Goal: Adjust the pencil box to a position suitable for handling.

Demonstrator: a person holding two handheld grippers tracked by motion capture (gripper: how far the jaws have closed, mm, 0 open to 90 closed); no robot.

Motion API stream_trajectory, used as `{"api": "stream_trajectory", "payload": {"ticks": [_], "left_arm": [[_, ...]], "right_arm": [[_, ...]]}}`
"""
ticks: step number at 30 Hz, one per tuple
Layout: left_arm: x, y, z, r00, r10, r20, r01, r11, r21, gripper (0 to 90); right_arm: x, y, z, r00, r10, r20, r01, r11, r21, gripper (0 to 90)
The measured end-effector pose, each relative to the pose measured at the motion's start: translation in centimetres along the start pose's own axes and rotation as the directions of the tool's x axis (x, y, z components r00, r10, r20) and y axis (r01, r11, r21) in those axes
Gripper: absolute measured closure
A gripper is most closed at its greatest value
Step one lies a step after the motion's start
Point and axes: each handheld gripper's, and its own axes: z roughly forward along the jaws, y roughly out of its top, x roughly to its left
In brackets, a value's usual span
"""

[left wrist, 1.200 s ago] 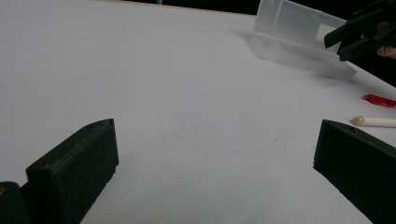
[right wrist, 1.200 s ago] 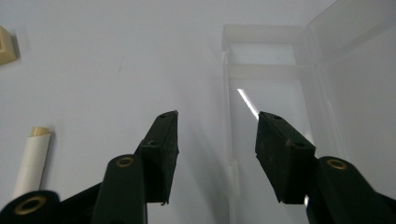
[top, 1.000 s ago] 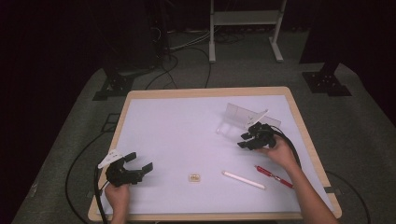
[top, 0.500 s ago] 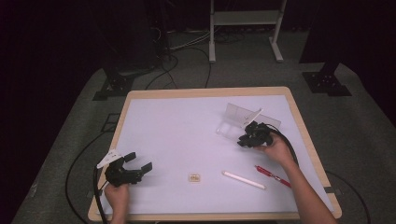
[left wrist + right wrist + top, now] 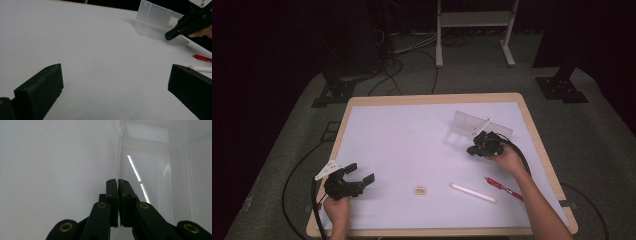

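Jaws on your right gripper have just been closing, and now they pinch the thin wall of the clear plastic box. In the right gripper view you can see the two black jaws pressed together on that wall's edge. The box sits on the far right part of the table, with your right gripper at its near side. In the left gripper view the box shows far off, with the right gripper at its wall.

Your left gripper rests at the near left of the table. Its jaws stand wide apart, and nothing is between them. In the left gripper view only white table top lies between the two black jaws.

A white sheet covers the table top, and a light wood rim runs around it. Near the front edge, right of the middle, lies a white stick. Just to its right lies a red pen. A small tan block sits alone near the middle, close to the front.

The table stands on a grey floor mat. Black cables run over the floor behind the table. A white metal stand is at the back, and the room around it is dark.
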Motion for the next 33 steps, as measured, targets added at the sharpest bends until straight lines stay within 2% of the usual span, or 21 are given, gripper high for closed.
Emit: {"api": "stream_trajectory", "payload": {"ticks": [3,6,9,16,24,28,29,33], "left_arm": [[0.0,0.0,0.0,1.0,-0.003,0.0,0.003,1.0,-0.002,0.0],[0.0,0.0,-0.1,1.0,-0.009,0.001,0.009,0.9999,-0.006,0.0],[0.1,0.0,-0.1,0.9999,-0.01,0.003,0.01,0.9999,-0.007,0.0],[0.1,0.0,-0.1,0.9999,-0.013,0.003,0.013,0.9999,-0.01,0.0],[0.2,0.0,-0.2,0.9999,-0.012,0.002,0.012,0.9999,-0.01,0.0],[0.1,0.0,-0.2,0.9999,-0.011,0.004,0.011,0.9999,-0.011,0.0],[0.1,0.0,-0.1,0.9999,-0.013,0.002,0.013,0.9999,-0.009,0.0],[0.1,0.0,-0.1,0.9999,-0.016,0.001,0.016,0.9998,-0.01,0.0]], "right_arm": [[0.1,-0.1,-0.2,0.9992,-0.039,0.01,0.038,0.999,0.008,87.1],[0.0,-0.1,-0.4,0.9994,-0.033,0.007,0.033,0.999,0.006,88.2],[0.1,-0.1,-0.7,0.9984,-0.05,0.025,0.05,0.999,0.007,88.3],[0.2,0.0,-0.8,0.9973,-0.066,0.033,0.065,0.998,0.009,88.2],[0.8,0.5,-1.6,0.9957,-0.086,0.034,0.087,0.996,-0.02,88.3],[1.5,1.4,-2.2,0.9938,-0.108,0.024,0.109,0.994,-0.032,88.2],[2.1,2.1,-2.5,0.9907,-0.135,0.017,0.136,0.989,-0.051,88.3],[3.1,3.1,-2.7,0.9855,-0.169,0.004,0.169,0.983,-0.066,88.3]]}}
